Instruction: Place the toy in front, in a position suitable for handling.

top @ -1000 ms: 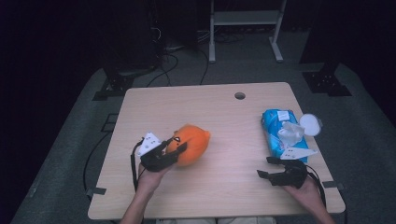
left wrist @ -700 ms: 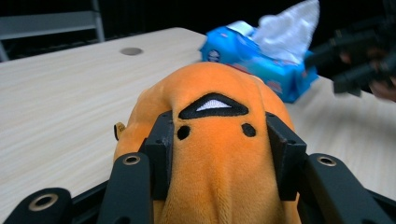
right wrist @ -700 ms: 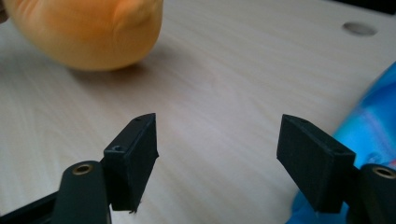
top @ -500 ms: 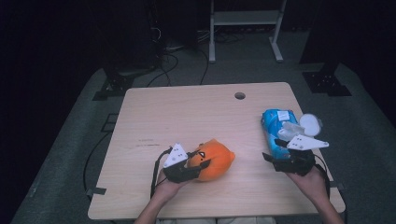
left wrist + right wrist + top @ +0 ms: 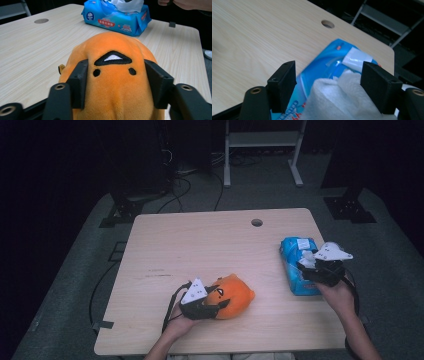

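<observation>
An orange plush toy (image 5: pixel 236 295) with a stitched face lies on the table near the front edge. My left gripper (image 5: pixel 220 306) holds it from the near side. In the left gripper view the toy (image 5: pixel 115 95) bulges between both black pads, which still dent its sides; the jaws have just been opening. A blue pack of wet wipes (image 5: pixel 294 270) lies at the right, with a white tissue (image 5: pixel 342 100) sticking up from its top. My right gripper (image 5: pixel 311 264) hovers over the pack, its jaws (image 5: pixel 328 75) wide apart on either side of the tissue without pressing it.
The light wooden table (image 5: pixel 200 250) has a round cable hole (image 5: pixel 257 222) near its far edge. The pack (image 5: pixel 117 18) lies beyond the toy in the left gripper view. A white metal stand (image 5: pixel 260 140) and cables sit on the dark floor behind.
My left hand carried the plush toy rightward and toward the front edge, then stopped. My right gripper rose from the table's front right and moved over the wipes pack.
</observation>
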